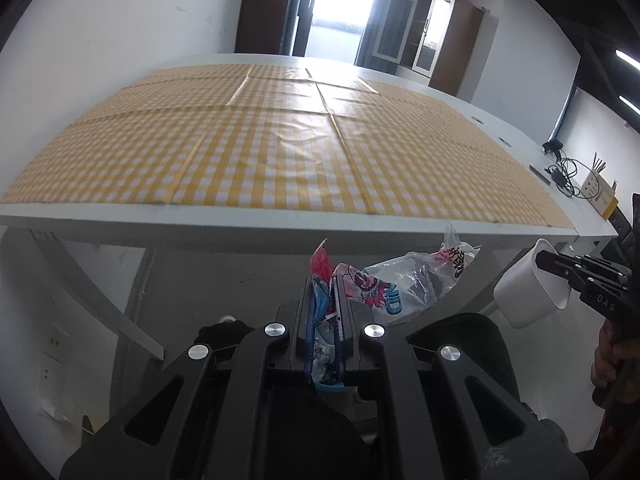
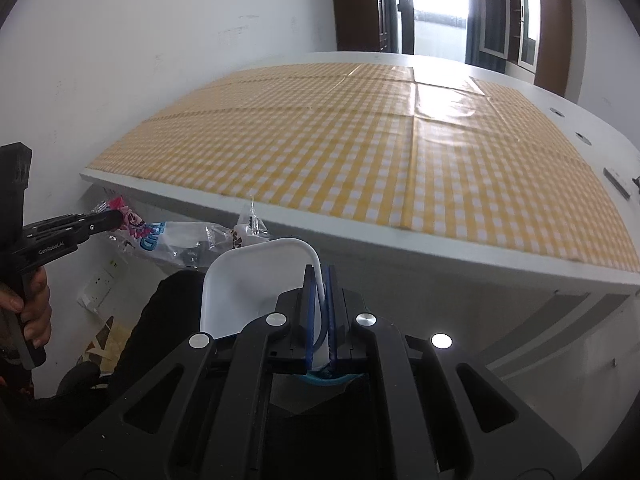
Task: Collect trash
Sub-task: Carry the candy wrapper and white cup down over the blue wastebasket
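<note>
Left gripper [image 1: 325,280]: one — clamped on one crumpled plastic wrapper [image 1: 400,280], held off the table's near edge.
Right gripper [image 2: 320,280]: one — pinching the rim of one white bin [image 2: 248,280].
Table [image 1: 280,220]: one, under one yellow checked cloth [image 1: 280,152].

The left gripper [image 2: 114,216] carries "GenRoboAI" in small white letters on its side. The right gripper [image 1: 544,260] shows "DAS". Blue letters on the snack wrapper [image 1: 384,284] held beside it read roughly "MID".
</note>
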Demonstrator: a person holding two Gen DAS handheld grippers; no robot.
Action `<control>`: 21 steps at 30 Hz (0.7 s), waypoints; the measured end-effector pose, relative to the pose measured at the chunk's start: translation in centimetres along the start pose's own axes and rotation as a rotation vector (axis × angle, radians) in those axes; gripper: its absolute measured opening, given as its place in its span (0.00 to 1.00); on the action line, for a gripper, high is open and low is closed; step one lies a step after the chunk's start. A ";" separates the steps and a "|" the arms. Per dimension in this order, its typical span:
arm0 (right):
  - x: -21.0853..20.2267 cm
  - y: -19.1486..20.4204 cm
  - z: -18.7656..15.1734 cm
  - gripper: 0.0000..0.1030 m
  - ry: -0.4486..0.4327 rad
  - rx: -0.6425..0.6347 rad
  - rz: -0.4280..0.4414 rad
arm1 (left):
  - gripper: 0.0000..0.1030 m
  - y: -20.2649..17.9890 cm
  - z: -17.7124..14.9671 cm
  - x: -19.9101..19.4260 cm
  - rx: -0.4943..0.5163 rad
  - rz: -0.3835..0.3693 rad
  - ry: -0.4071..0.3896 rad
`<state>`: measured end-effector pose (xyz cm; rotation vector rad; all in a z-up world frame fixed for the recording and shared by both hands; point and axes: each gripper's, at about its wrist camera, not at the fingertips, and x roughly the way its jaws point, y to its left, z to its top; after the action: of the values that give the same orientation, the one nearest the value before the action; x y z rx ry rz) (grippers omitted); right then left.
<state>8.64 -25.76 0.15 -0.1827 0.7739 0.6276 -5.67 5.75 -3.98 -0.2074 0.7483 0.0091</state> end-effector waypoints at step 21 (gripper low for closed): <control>11.8 -0.3 -7.8 0.04 0.175 -0.001 -0.102 | 0.07 -2.6 -6.1 13.4 0.067 0.027 0.225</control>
<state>10.57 -23.50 -13.67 -0.2792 0.9271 0.5198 0.27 1.20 -16.87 -0.1357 0.9742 -0.0135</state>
